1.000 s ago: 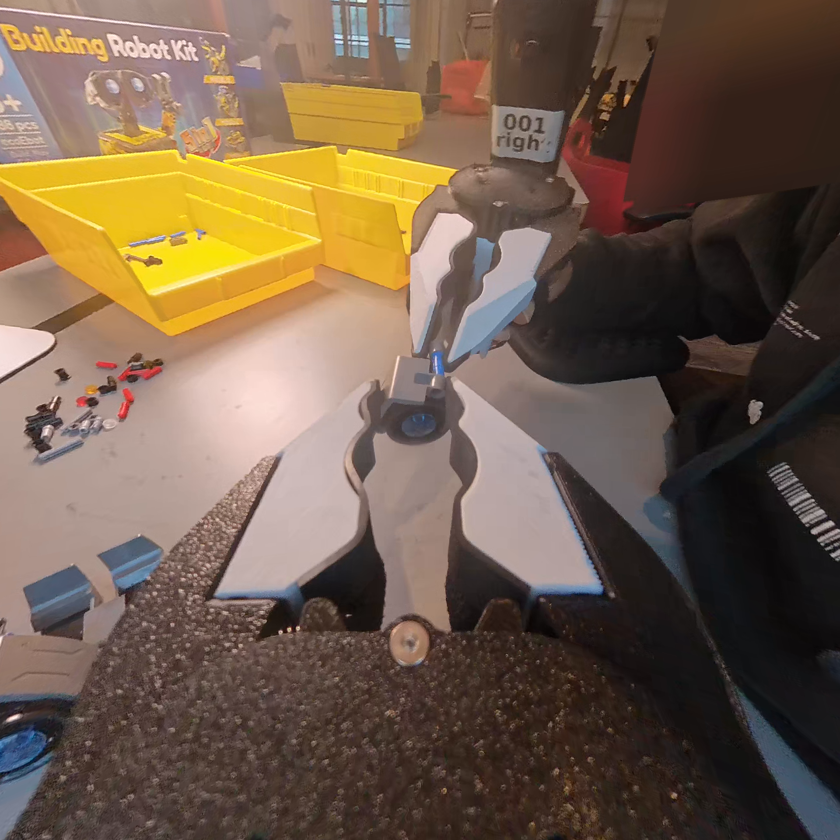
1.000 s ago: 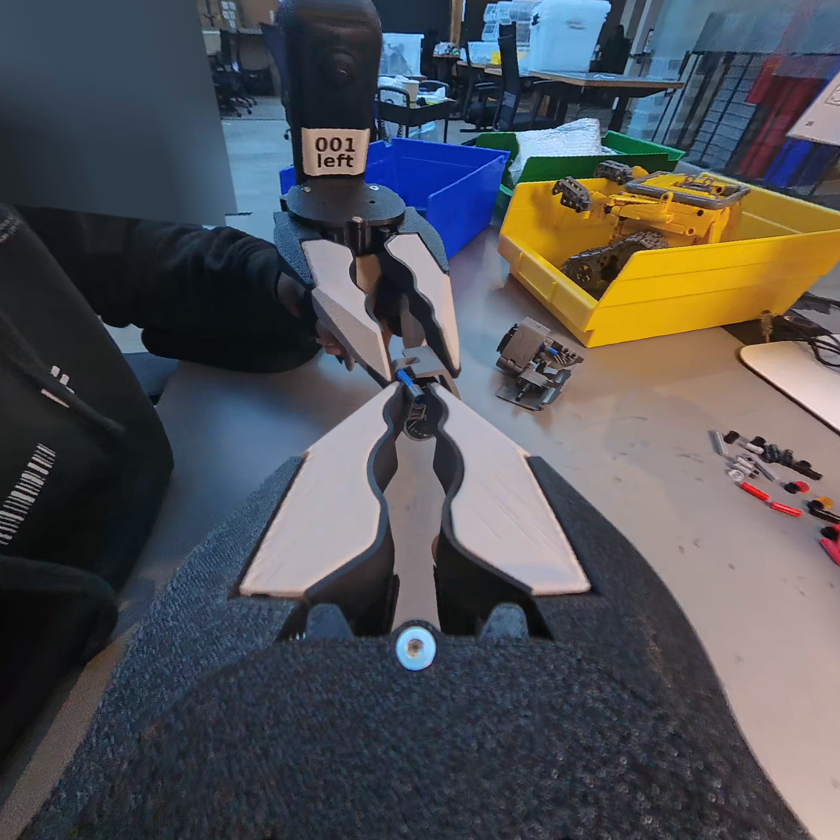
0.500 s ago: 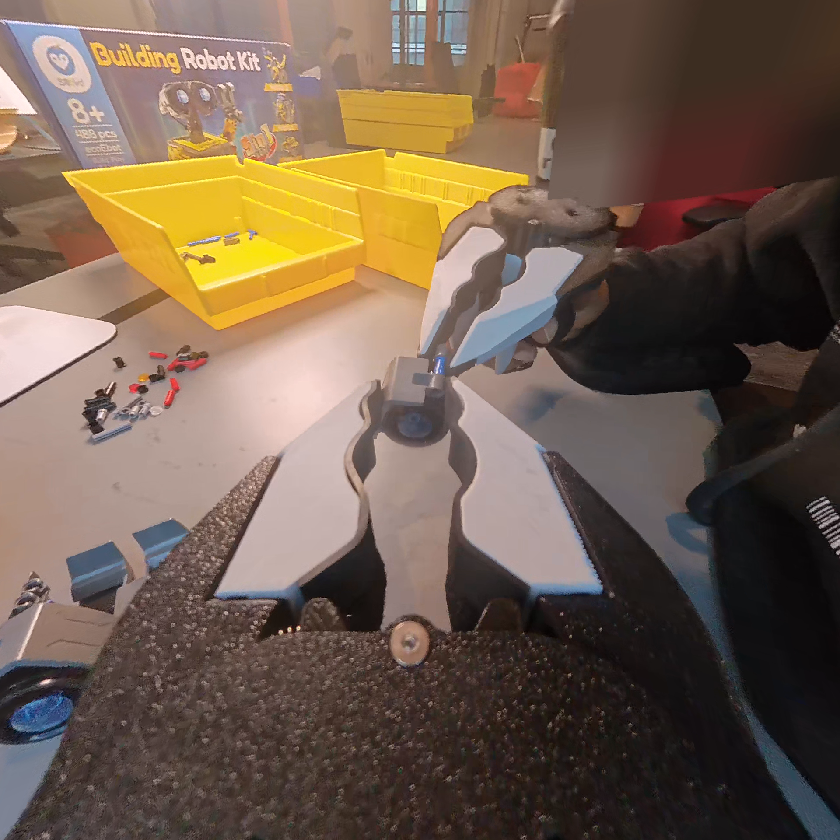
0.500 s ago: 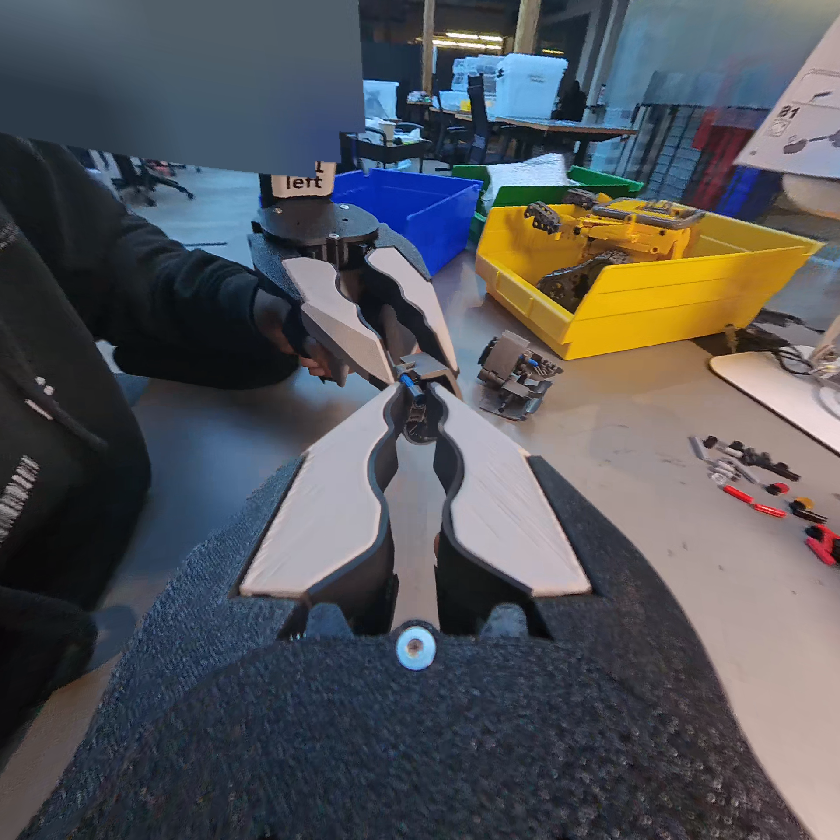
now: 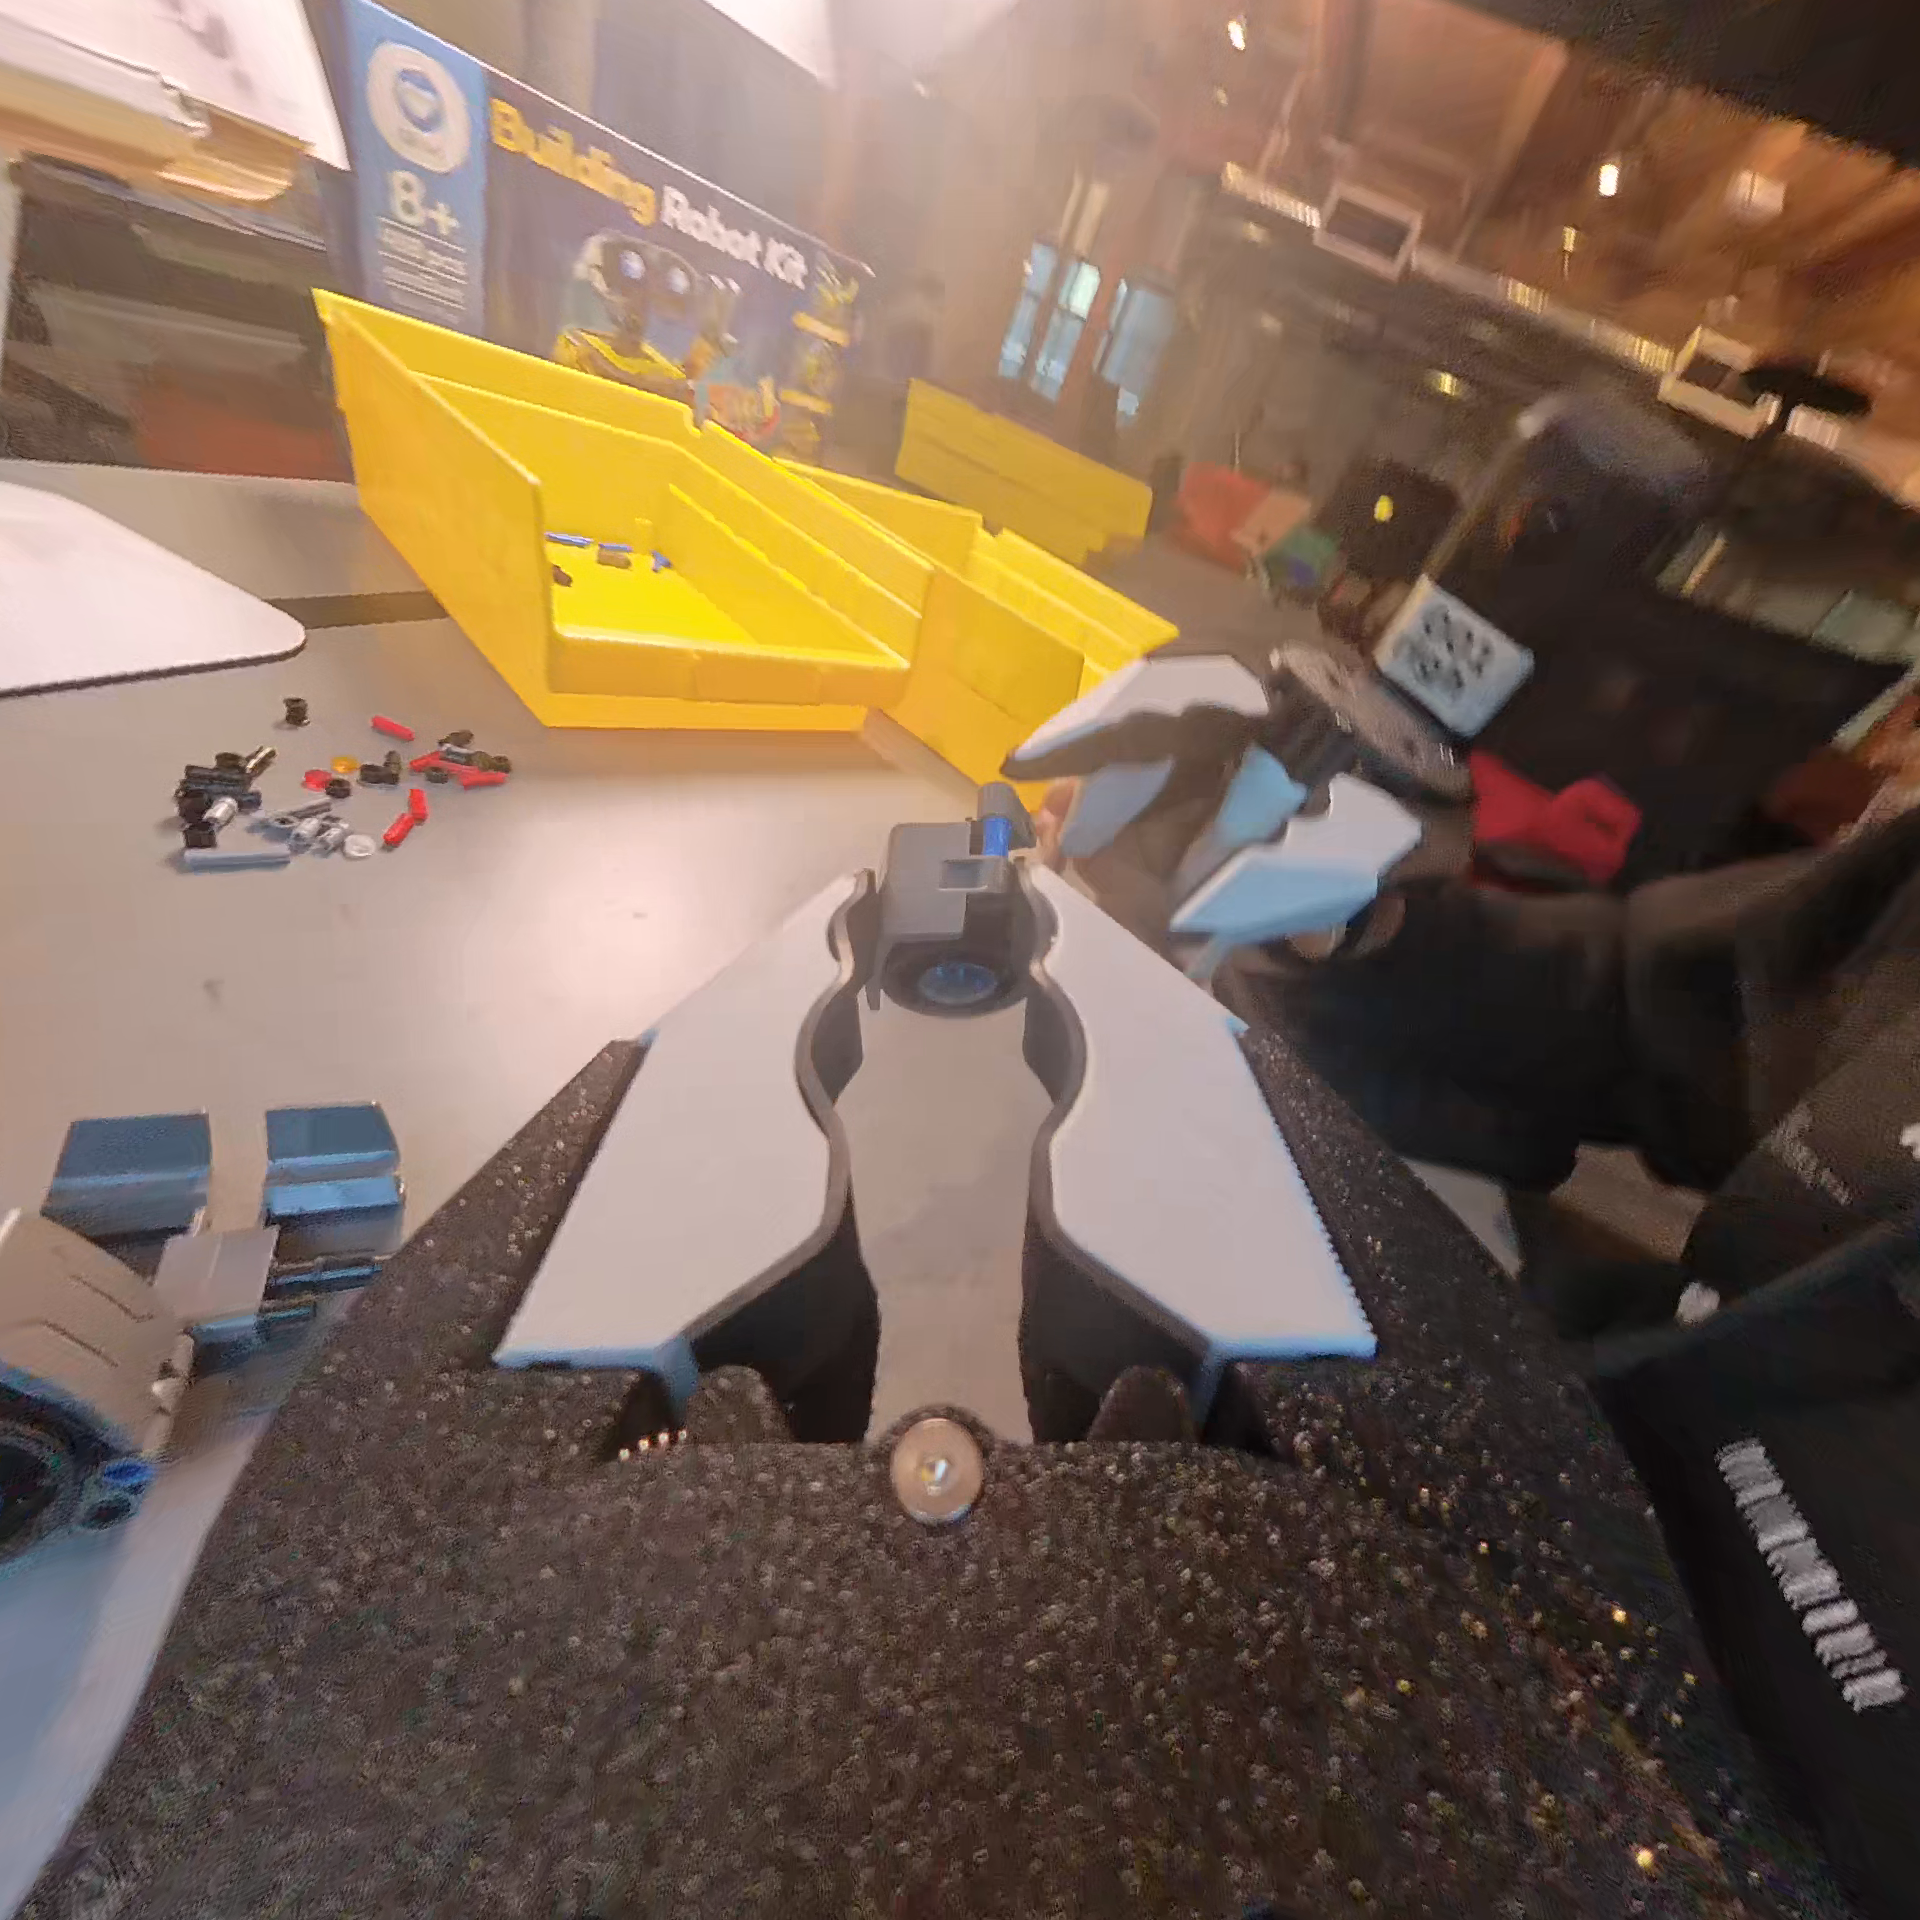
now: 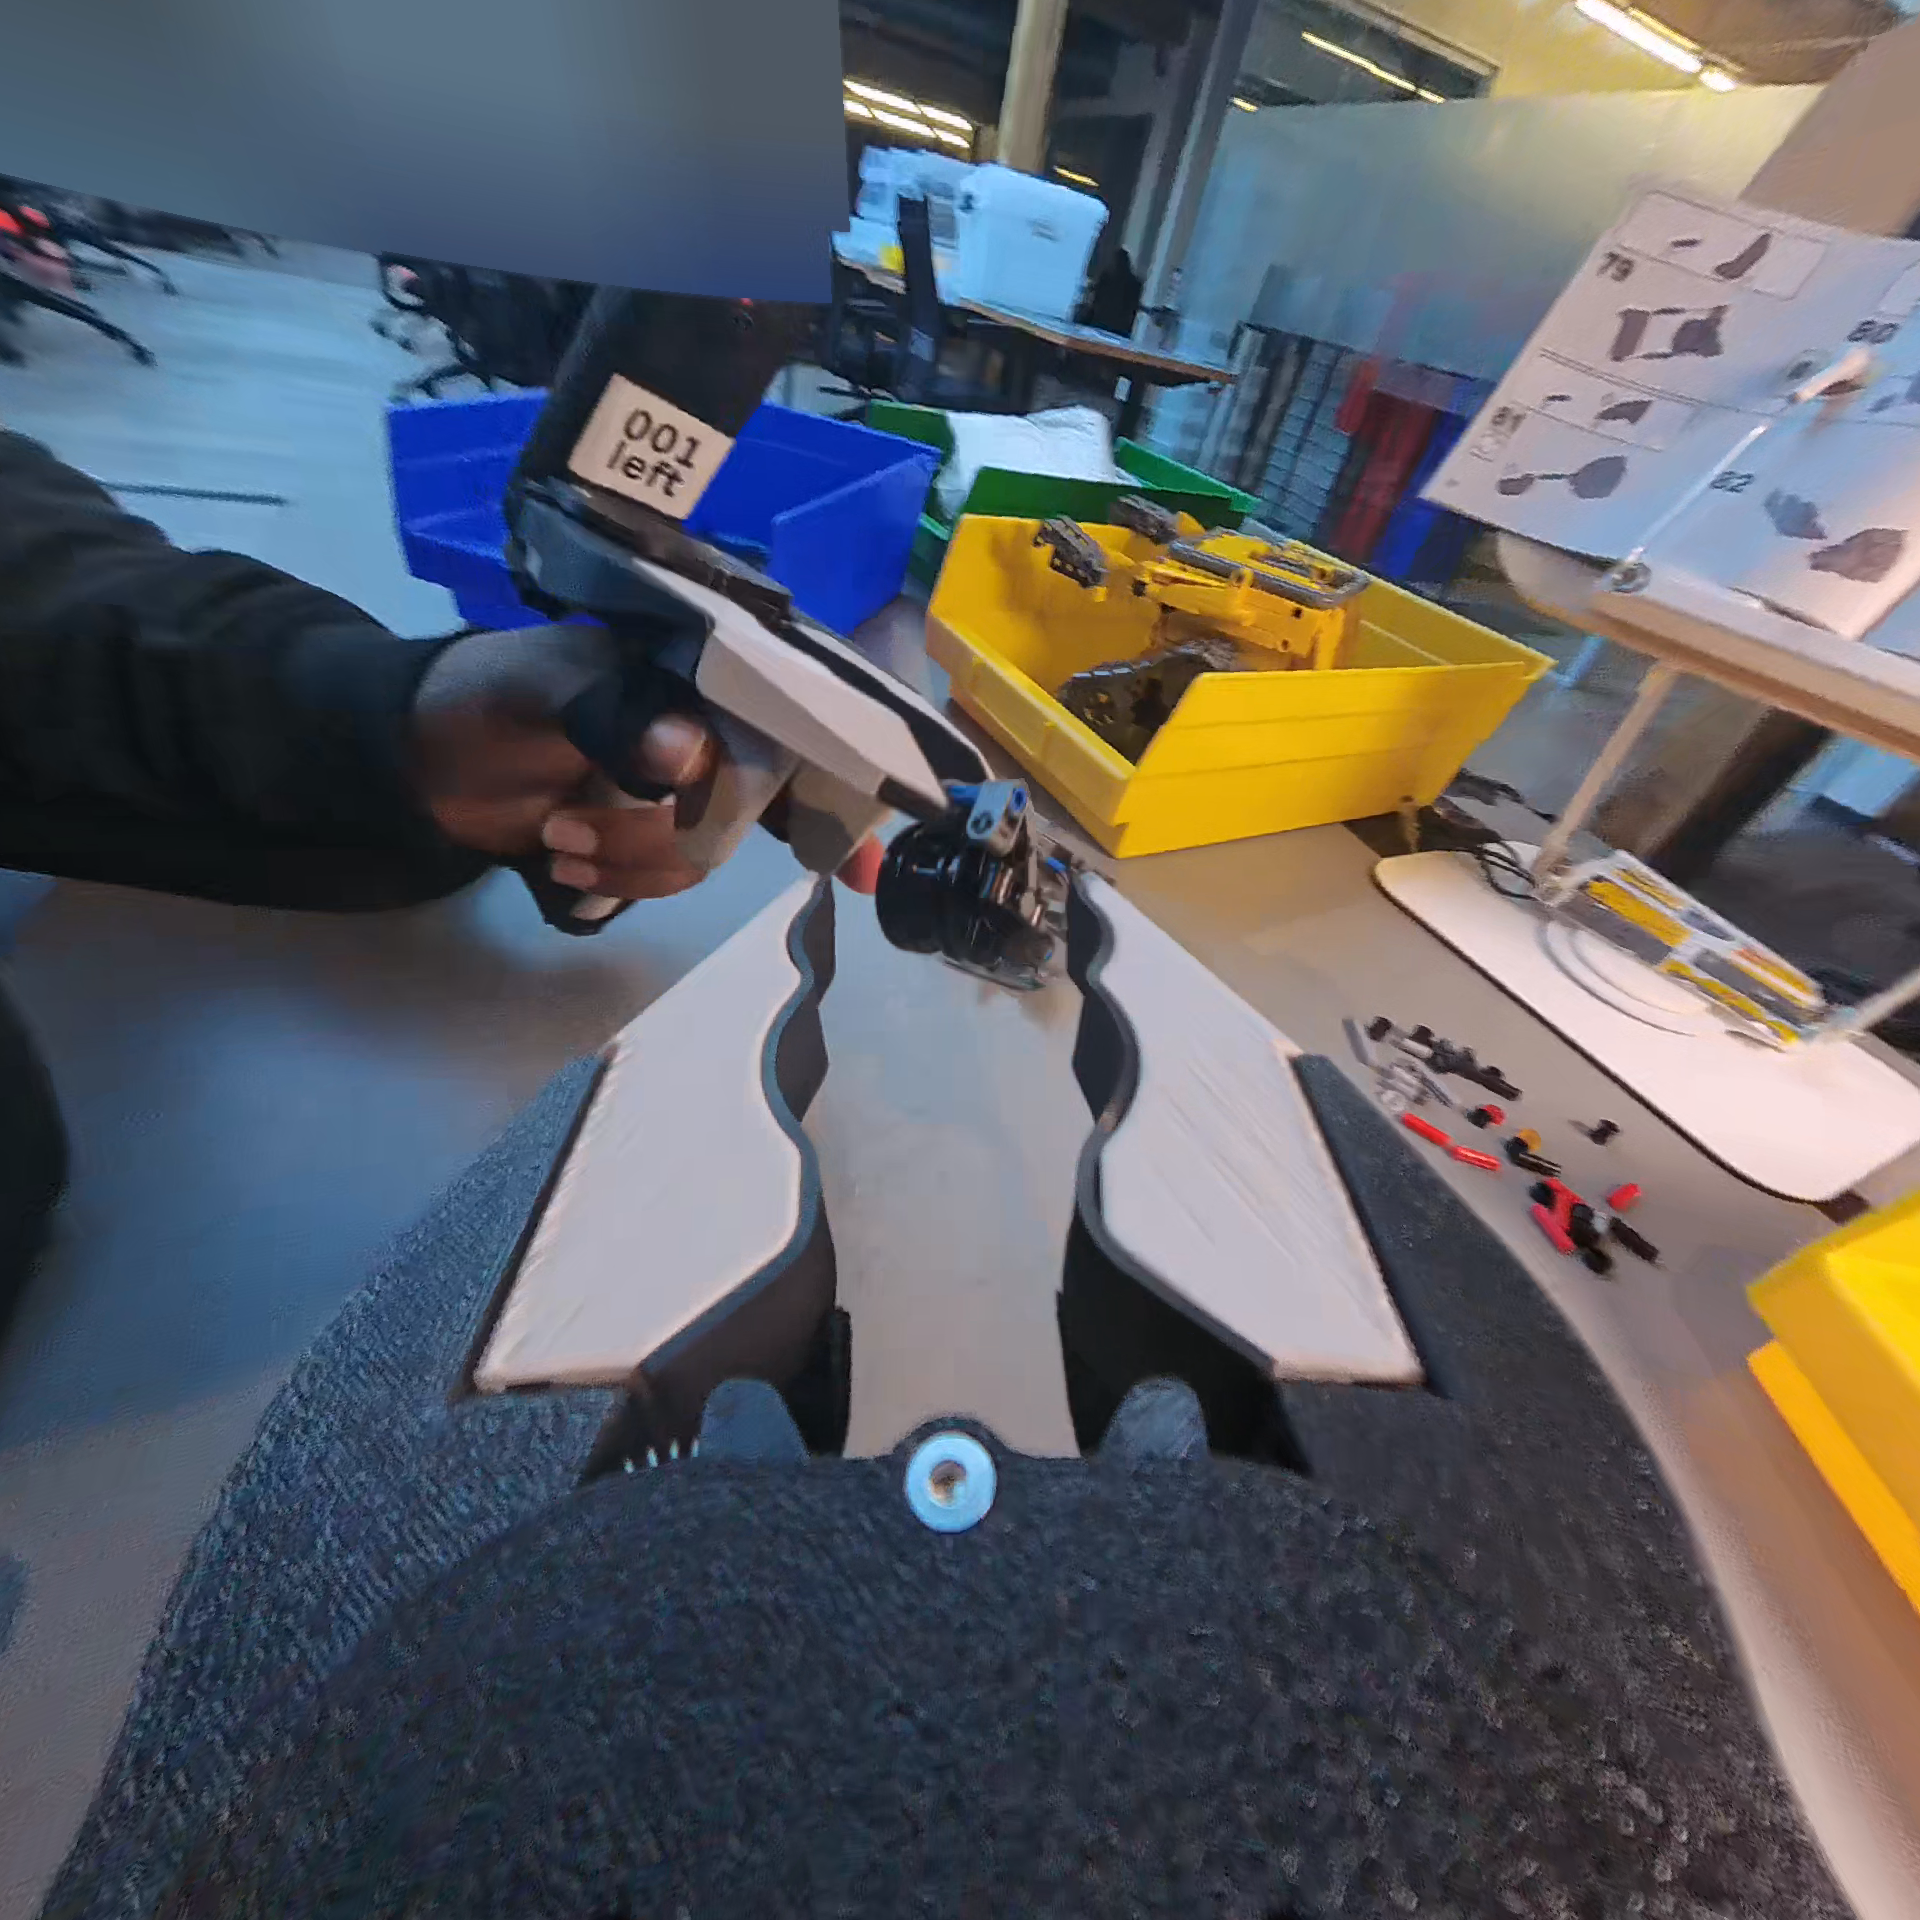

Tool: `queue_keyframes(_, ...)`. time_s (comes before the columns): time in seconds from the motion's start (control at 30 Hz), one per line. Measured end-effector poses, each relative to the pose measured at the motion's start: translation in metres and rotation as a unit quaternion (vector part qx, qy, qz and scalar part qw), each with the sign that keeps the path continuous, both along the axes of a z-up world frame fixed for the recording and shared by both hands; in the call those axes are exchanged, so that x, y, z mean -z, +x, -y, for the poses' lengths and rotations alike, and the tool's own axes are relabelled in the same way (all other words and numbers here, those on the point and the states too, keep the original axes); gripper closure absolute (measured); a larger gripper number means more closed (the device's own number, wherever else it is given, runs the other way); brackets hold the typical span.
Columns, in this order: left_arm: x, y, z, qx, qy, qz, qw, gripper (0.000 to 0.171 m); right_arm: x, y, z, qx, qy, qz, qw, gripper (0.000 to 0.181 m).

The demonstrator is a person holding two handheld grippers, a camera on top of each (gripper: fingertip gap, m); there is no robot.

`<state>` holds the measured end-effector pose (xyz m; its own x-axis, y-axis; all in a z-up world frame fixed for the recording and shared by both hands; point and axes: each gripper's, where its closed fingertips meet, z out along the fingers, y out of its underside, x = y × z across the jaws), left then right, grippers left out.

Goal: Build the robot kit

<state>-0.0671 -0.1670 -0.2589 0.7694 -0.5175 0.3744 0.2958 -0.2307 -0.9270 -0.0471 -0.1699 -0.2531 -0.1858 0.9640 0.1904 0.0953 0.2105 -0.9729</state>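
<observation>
Your left gripper (image 5: 951,914) clamps the grey wheeled block (image 5: 940,914) — blue pin (image 5: 995,831) seated; right gripper (image 6: 951,914) spread wide, empty.

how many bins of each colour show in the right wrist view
blue bin: 1
green bin: 1
yellow bins: 2, one holding a yellow model, one cut off at the right edge
total: 4
</observation>
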Motion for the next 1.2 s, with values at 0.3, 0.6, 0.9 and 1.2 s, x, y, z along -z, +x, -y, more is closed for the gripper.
queue_keyframes(0.3, -0.002, 0.018, -0.004, 0.017, -0.050, 0.122, 0.991, 0.146, -0.002, -0.025, -0.002, 0.082, 0.181, -0.014, 0.980, 0.148)
queue_keyframes(0.6, -0.024, 0.036, 0.027, 0.176, 0.007, 0.122, 0.977, 0.113, -0.054, 0.011, 0.022, -0.096, -0.142, -0.113, 0.979, 0.149)
queue_keyframes(0.9, -0.022, 0.058, 0.034, 0.158, 0.081, -0.072, 0.981, 0.138, -0.044, 0.015, 0.035, -0.167, -0.204, -0.076, 0.962, 0.148)
queue_keyframes(1.2, -0.020, 0.051, 0.038, 0.111, 0.138, -0.203, 0.963, 0.139, -0.037, 0.021, 0.037, -0.196, -0.196, -0.026, 0.960, 0.147)
